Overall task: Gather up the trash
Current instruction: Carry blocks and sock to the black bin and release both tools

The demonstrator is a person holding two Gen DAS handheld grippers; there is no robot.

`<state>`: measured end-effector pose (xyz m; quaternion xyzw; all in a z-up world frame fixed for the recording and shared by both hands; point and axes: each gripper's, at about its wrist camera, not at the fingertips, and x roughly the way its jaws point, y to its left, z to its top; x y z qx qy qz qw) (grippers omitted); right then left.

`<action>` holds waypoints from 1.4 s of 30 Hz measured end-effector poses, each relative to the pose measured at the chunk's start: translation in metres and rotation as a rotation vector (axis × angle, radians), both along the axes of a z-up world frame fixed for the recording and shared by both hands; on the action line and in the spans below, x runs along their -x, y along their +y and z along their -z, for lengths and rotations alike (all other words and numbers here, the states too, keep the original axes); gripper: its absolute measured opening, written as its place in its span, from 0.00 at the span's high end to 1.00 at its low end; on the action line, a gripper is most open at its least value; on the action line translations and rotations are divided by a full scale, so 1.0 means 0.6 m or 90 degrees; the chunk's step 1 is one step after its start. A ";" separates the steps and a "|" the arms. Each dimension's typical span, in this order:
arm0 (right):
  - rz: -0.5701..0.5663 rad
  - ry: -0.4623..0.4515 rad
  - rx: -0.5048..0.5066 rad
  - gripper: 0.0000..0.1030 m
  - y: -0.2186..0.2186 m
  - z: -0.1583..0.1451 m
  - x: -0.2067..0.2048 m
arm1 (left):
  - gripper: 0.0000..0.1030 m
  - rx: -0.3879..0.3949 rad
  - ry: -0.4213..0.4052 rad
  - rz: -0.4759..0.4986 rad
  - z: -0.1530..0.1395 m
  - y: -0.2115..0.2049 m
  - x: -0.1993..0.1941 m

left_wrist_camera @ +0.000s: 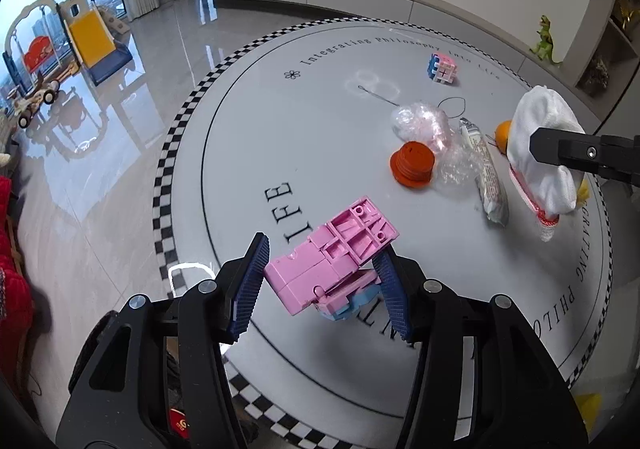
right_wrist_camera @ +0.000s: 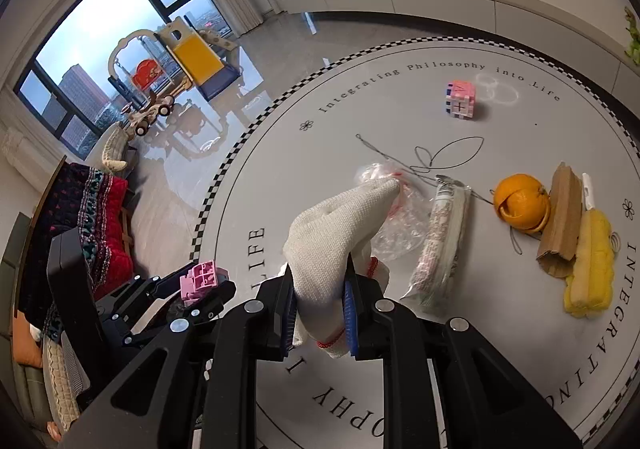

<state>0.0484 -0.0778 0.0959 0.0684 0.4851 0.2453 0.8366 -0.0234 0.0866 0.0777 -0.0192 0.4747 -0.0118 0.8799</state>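
While the left gripper (left_wrist_camera: 320,281) is clamped on the rigid pink block (left_wrist_camera: 332,253) above the table (left_wrist_camera: 320,129), the limp white glove (right_wrist_camera: 328,245) is pinched mid-cloth by the right gripper (right_wrist_camera: 320,313); likely light, floppy.

Orange (left_wrist_camera: 503,134) half behind glove (left_wrist_camera: 540,153), wrapper (right_wrist_camera: 440,237) print illegible

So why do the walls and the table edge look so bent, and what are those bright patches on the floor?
Left wrist view: the fisheye lens bows the round white table and darkens the corners; window daylight glares off the glossy grey floor. Right wrist view: same bending, and the white knit glove in the right gripper looms large.
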 end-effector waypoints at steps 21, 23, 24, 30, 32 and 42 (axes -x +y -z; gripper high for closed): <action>-0.199 0.030 0.021 0.80 0.243 0.049 0.207 | 0.49 0.017 -0.043 -0.181 -0.002 0.176 0.292; -0.223 0.032 0.021 0.80 0.270 0.051 0.227 | 0.49 0.014 -0.049 -0.204 -0.004 0.198 0.321; -0.235 0.033 0.021 0.80 0.284 0.052 0.238 | 0.49 0.011 -0.050 -0.215 -0.005 0.206 0.333; -0.311 0.038 0.018 0.80 0.368 0.064 0.303 | 0.49 0.006 -0.056 -0.297 0.002 0.268 0.423; -0.334 0.046 0.018 0.80 0.395 0.077 0.325 | 0.49 0.011 -0.052 -0.326 0.012 0.289 0.451; -0.417 0.073 0.048 0.80 0.492 0.130 0.406 | 0.48 0.038 -0.005 -0.437 0.082 0.378 0.536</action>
